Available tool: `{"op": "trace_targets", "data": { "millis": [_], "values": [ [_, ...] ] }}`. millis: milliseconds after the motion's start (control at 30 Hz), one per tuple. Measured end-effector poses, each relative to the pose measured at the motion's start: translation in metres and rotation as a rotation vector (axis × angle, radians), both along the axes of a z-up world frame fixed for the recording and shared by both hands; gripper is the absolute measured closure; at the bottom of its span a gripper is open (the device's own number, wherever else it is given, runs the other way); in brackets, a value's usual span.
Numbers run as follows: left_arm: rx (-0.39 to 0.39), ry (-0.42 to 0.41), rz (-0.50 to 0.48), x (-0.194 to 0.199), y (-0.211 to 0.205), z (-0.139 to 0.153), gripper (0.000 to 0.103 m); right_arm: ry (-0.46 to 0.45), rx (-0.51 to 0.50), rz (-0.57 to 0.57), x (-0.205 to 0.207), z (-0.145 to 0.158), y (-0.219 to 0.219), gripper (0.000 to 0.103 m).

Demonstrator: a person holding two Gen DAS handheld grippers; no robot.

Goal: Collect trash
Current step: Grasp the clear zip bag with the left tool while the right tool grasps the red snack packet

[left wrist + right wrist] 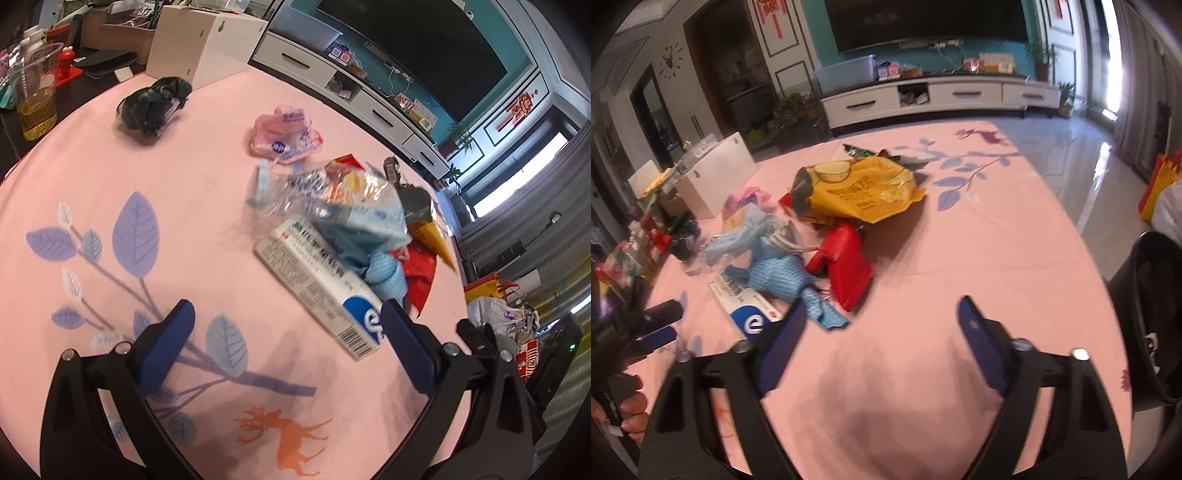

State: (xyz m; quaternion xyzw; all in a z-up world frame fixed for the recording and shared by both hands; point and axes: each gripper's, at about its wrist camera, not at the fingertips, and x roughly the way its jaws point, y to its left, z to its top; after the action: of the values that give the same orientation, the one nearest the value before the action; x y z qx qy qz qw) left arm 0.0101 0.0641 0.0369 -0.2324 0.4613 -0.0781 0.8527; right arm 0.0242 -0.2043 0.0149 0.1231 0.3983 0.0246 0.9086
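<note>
A heap of trash lies on the pink tablecloth (207,206). It holds a long white box with a blue end (314,280), a blue cloth (779,277), a red packet (846,258), a yellow snack bag (864,192) and a clear wrapper (314,188). A pink wrapper (284,133) and a crumpled dark bag (155,103) lie apart, farther back. My left gripper (288,310) is open, its right finger beside the box's blue end. My right gripper (882,306) is open over bare cloth, just right of the blue cloth, with nothing between its pads.
A white wooden box (207,40) and a plastic cup of yellow liquid (37,96) stand at the table's far side among clutter. A black bin (1145,295) stands off the table's right edge. A hand (631,410) holds the left gripper (663,324).
</note>
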Motion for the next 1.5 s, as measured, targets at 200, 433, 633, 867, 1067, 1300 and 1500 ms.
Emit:
{"op": "trace_targets", "data": {
  "millis": [200, 433, 633, 867, 1067, 1300, 1500],
  "values": [
    [0.011, -0.02, -0.035, 0.049, 0.001, 0.026, 0.003, 0.052, 0.046, 0.047, 0.037, 0.008, 0.008, 0.038],
    [-0.007, -0.023, -0.159, 0.103, -0.005, 0.01, 0.003, 0.126, 0.109, 0.063, 0.086, -0.011, 0.02, 0.038],
    [-0.069, -0.01, -0.254, 0.121, -0.016, -0.006, 0.003, 0.157, 0.113, 0.052, 0.096, -0.029, 0.025, 0.038],
    [-0.1, 0.028, -0.285, 0.123, -0.03, -0.027, 0.003, 0.161, 0.089, 0.046, 0.096, -0.037, 0.027, 0.038],
    [-0.036, -0.003, -0.329, 0.115, -0.053, -0.032, 0.005, 0.159, 0.057, 0.046, 0.094, -0.038, 0.027, 0.067],
    [-0.023, -0.017, -0.303, 0.107, -0.059, -0.033, 0.057, 0.15, 0.064, 0.05, 0.089, -0.032, 0.025, 0.072],
    [-0.036, -0.038, -0.274, 0.093, -0.056, -0.021, 0.07, 0.133, 0.088, 0.034, 0.075, -0.02, 0.014, 0.074]
  ]
}}
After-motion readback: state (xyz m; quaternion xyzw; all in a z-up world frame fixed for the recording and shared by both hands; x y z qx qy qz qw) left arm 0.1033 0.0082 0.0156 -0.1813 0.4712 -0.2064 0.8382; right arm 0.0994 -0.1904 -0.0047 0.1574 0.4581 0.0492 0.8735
